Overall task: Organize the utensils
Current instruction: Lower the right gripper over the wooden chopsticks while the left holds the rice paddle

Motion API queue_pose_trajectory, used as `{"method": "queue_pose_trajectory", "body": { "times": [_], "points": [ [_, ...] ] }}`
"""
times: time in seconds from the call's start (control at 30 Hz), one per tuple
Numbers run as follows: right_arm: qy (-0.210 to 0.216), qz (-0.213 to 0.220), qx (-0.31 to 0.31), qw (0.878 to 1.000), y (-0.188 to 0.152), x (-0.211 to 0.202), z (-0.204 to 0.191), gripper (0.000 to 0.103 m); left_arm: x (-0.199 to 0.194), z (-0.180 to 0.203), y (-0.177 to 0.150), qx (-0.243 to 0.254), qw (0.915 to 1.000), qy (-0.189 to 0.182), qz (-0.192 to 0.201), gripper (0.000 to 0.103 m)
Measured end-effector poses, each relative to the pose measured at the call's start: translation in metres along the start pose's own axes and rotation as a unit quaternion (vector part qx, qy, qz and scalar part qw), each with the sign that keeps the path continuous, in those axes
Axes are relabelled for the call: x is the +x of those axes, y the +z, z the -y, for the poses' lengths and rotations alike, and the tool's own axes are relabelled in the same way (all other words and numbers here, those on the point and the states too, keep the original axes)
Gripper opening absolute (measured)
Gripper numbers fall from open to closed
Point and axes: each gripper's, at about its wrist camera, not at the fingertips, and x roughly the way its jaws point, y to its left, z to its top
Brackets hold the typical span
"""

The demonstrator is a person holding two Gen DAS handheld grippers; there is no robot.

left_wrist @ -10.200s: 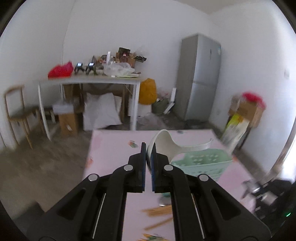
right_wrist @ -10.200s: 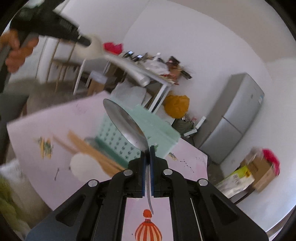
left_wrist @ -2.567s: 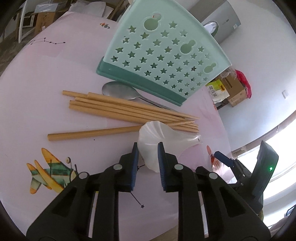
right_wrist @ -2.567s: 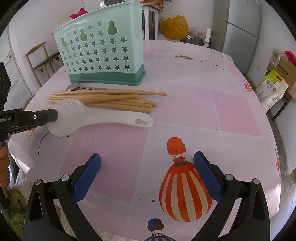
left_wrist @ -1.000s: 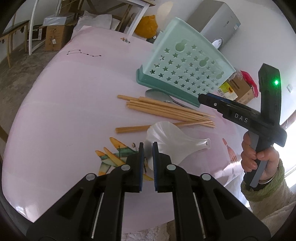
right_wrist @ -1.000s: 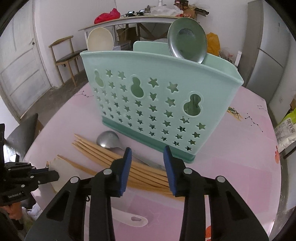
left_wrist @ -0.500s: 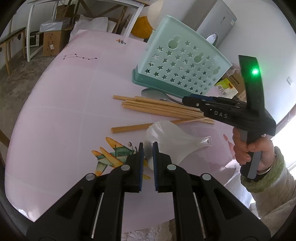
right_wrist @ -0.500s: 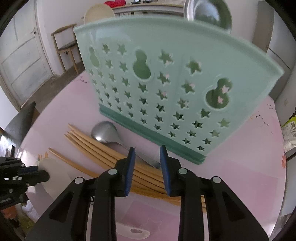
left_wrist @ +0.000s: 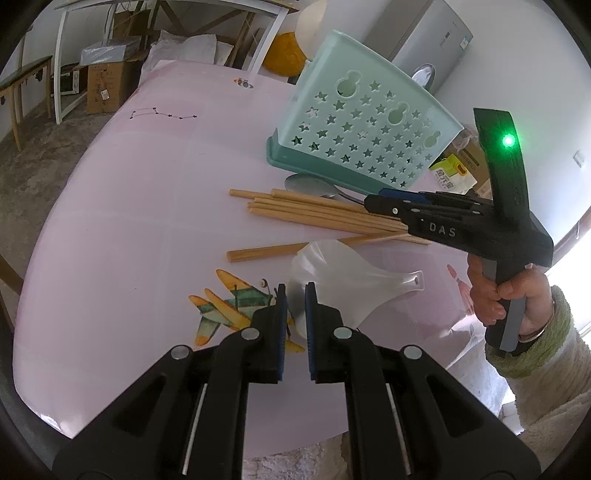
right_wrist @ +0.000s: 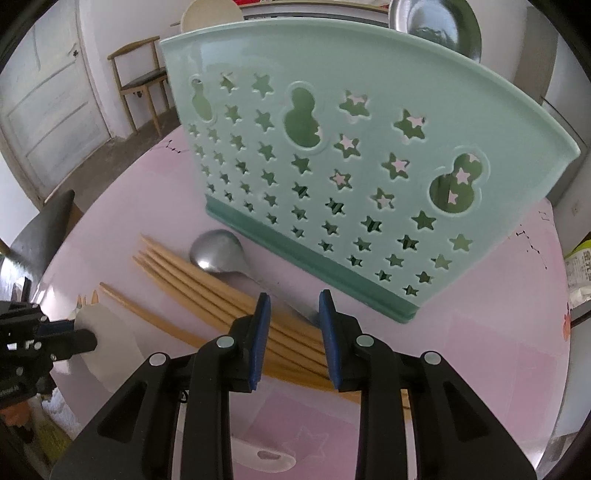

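Observation:
My left gripper (left_wrist: 293, 308) is shut on the bowl edge of a white plastic spoon (left_wrist: 343, 275), which lies on the pink table; the spoon also shows in the right wrist view (right_wrist: 107, 347). My right gripper (right_wrist: 293, 317) is open, low over the handle of a steel spoon (right_wrist: 221, 254) and a bundle of wooden chopsticks (right_wrist: 207, 291). It also shows in the left wrist view (left_wrist: 373, 203) over the chopsticks (left_wrist: 314, 212). The mint star-holed utensil basket (right_wrist: 332, 147) stands just behind and holds a steel spoon (right_wrist: 436, 26) and a white spoon (right_wrist: 210, 14).
The pink table (left_wrist: 147, 184) runs left and back from the basket (left_wrist: 365, 125). A single chopstick (left_wrist: 266, 253) lies apart, nearer my left gripper. A chair (right_wrist: 136, 81), a door and a fridge (left_wrist: 432, 40) stand beyond the table.
My right gripper has dropped closer to the chopsticks and steel spoon handle, its jaws a little wider. My left gripper stays shut on the white spoon, about where it was.

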Motion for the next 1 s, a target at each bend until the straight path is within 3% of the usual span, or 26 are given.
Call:
{"method": "queue_pose_trajectory", "body": {
  "times": [0.23,1.0],
  "points": [
    [0.000,-0.011,0.016,1.000,0.011,0.011,0.000,0.027,0.000,0.000,0.000,0.000,1.0000,0.000,0.000,0.008],
    [0.010,-0.024,0.010,1.000,-0.001,0.015,-0.011,0.027,-0.001,0.001,-0.002,0.002,1.0000,0.001,-0.001,0.008]
  ]
}}
